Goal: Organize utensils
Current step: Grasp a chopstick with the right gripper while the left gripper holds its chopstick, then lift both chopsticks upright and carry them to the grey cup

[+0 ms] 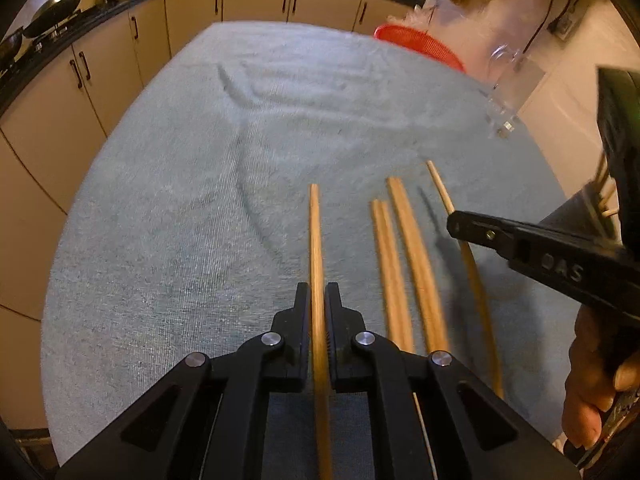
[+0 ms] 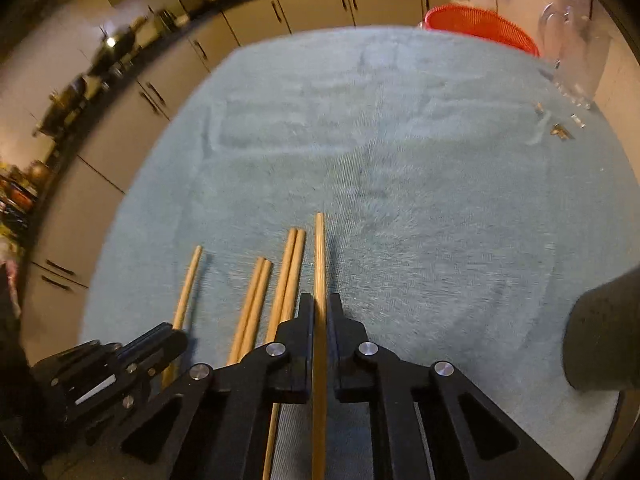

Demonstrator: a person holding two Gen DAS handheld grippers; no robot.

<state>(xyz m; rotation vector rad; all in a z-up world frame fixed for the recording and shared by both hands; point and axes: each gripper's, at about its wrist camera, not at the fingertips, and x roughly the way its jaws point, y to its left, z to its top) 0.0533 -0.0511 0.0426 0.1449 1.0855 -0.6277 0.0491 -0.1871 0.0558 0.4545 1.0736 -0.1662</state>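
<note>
The left claw (image 1: 318, 296) is closed on one chopstick (image 1: 316, 248), which runs straight out between its jaws toward 12 o'clock over the blue cloth of the bench (image 1: 200, 200). The right claw (image 2: 320, 308) is closed on another chopstick (image 2: 319, 256) in the same way. Between the two held sticks, two pairs (image 2: 256, 300) lie side by side on the cloth, parallel, tips toward 12 o'clock. In the left view the right claw comes in from 3 o'clock, across its own stick.

I judge the step is to bring the two single sticks together as a third pair. To do it well, keep both grips firm and both sticks parallel to the pairs. Lift a little before moving sideways, so the cloth does not drag and the pairs stay in place. Align the tips before release.
</note>
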